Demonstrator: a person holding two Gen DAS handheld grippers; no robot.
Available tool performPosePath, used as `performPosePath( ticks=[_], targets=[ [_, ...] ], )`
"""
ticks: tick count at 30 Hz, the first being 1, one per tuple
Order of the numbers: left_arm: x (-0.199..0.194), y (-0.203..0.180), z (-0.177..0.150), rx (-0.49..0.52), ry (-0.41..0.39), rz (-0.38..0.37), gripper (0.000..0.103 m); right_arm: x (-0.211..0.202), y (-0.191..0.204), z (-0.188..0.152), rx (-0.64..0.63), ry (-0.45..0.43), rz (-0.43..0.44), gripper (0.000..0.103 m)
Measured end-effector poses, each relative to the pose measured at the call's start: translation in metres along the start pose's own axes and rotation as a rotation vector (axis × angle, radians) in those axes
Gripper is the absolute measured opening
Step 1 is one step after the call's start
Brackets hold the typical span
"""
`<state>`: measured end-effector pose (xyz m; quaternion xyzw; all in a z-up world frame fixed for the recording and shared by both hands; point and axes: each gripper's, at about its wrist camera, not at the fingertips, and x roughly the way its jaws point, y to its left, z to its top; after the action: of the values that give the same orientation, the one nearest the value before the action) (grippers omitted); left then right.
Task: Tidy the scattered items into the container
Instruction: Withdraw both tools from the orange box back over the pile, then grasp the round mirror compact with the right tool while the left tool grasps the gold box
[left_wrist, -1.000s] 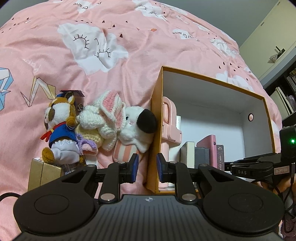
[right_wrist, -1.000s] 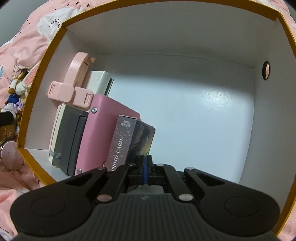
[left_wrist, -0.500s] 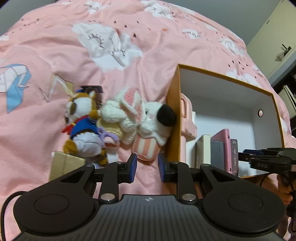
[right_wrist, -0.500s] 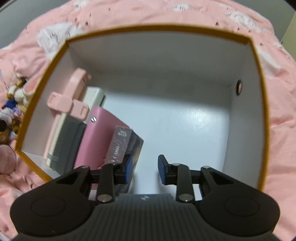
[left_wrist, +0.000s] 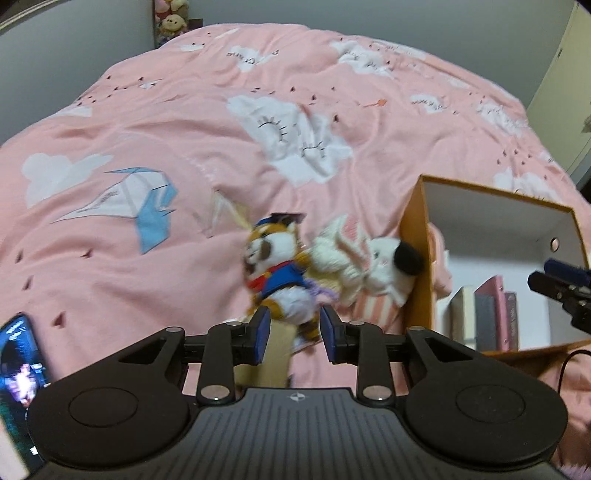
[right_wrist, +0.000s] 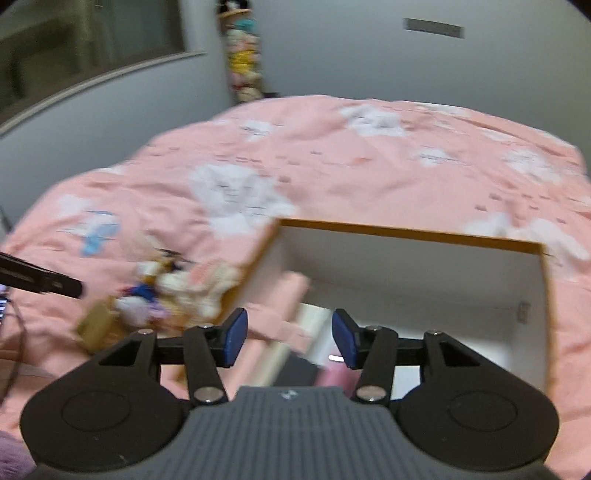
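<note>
An orange box with a white inside (left_wrist: 417, 236) (right_wrist: 406, 232) lies on the pink bed. It holds books (left_wrist: 487, 314) and a pink item (right_wrist: 291, 291). Left of it lie several plush toys: a brown one in a blue jacket (left_wrist: 277, 269), a white and pink knitted one (left_wrist: 343, 251) and a white one with a black nose (left_wrist: 395, 266) against the box wall. A gold box (left_wrist: 277, 354) (right_wrist: 96, 325) lies in front of them. My left gripper (left_wrist: 293, 339) is open and empty above the gold box. My right gripper (right_wrist: 290, 338) is open and empty above the box's near edge.
The pink quilt with cloud prints (left_wrist: 295, 140) covers the bed. A lit phone (left_wrist: 20, 358) lies at the lower left. A cable (left_wrist: 565, 365) runs near the box's front. Grey walls and a shelf of plush toys (right_wrist: 242, 62) stand behind the bed.
My right gripper let go of the photo card box inside the container, opened and pulled up and back out. My left gripper drew back and shifted left, opening wider over the gold box.
</note>
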<state>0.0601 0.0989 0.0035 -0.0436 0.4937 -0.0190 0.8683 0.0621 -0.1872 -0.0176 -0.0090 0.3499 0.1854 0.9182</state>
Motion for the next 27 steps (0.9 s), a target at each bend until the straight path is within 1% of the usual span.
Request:
performPosePath(
  ticks=[2,5,9,11,13,16,19,25,27],
  targets=[
    [0.001,0.003,-0.004,0.014,0.025,0.025,0.035,0.008,0.015,0.001,-0.001,0.03,0.08,0.054],
    [0.004,0.005,-0.011,0.043,0.066,0.057,0.037,0.021,0.042,0.002,-0.012,0.099,0.193,0.054],
    [0.01,0.004,-0.02,0.093,0.104,0.081,0.042,0.041,0.082,-0.003,-0.051,0.197,0.292,0.053],
    [0.013,0.004,-0.025,0.106,0.118,0.092,0.044,0.055,0.098,-0.007,-0.063,0.248,0.312,0.053],
    [0.017,0.007,-0.028,0.105,0.133,0.107,0.044,0.071,0.109,-0.013,-0.06,0.313,0.33,0.053],
    [0.021,0.011,-0.031,0.097,0.142,0.131,0.044,0.084,0.123,-0.02,-0.067,0.378,0.352,0.053],
    [0.022,0.013,-0.031,0.089,0.132,0.129,0.044,0.095,0.134,-0.025,-0.078,0.417,0.373,0.053],
    [0.026,0.016,-0.031,0.092,0.133,0.14,0.044,0.121,0.148,-0.03,-0.087,0.469,0.379,0.053],
    [0.028,0.017,-0.032,0.087,0.13,0.133,0.044,0.127,0.152,-0.033,-0.099,0.484,0.375,0.053]
  ],
)
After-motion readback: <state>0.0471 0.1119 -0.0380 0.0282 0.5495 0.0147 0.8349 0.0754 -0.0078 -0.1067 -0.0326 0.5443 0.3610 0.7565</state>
